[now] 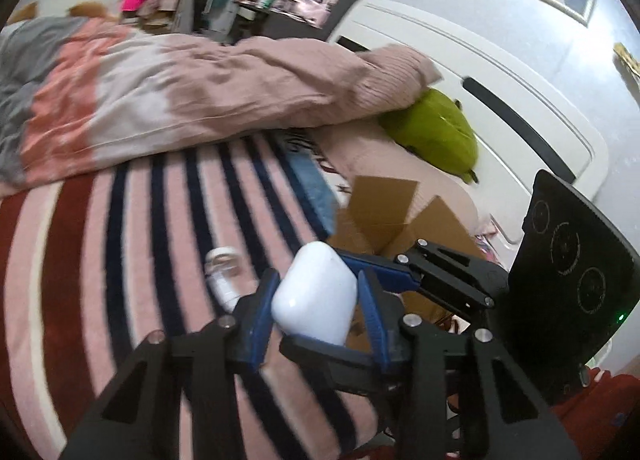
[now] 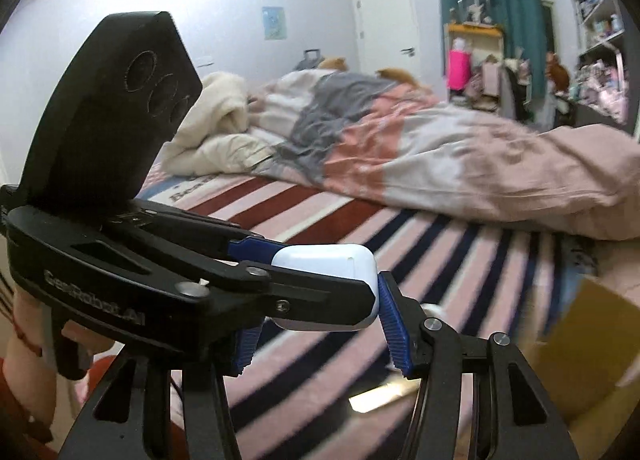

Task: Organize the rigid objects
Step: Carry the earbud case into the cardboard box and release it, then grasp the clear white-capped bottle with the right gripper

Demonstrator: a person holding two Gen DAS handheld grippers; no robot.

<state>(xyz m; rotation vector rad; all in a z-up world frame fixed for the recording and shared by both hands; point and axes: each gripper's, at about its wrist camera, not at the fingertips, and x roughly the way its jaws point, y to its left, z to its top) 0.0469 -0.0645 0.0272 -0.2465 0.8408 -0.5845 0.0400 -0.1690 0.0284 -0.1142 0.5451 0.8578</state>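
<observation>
Bedroom, striped blanket on the bed. White earbud case is off the bed, clamped in the left gripper. Right gripper flanks it too; looks like contact, but blurry. Cardboard box just beyond.

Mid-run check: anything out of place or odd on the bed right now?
Yes. Both grippers meet at one white case: the left gripper clamps it, and the right gripper appears to pinch it too. Also, a small clear bottle lies tipped on the striped blanket, outside the cardboard box.
</observation>
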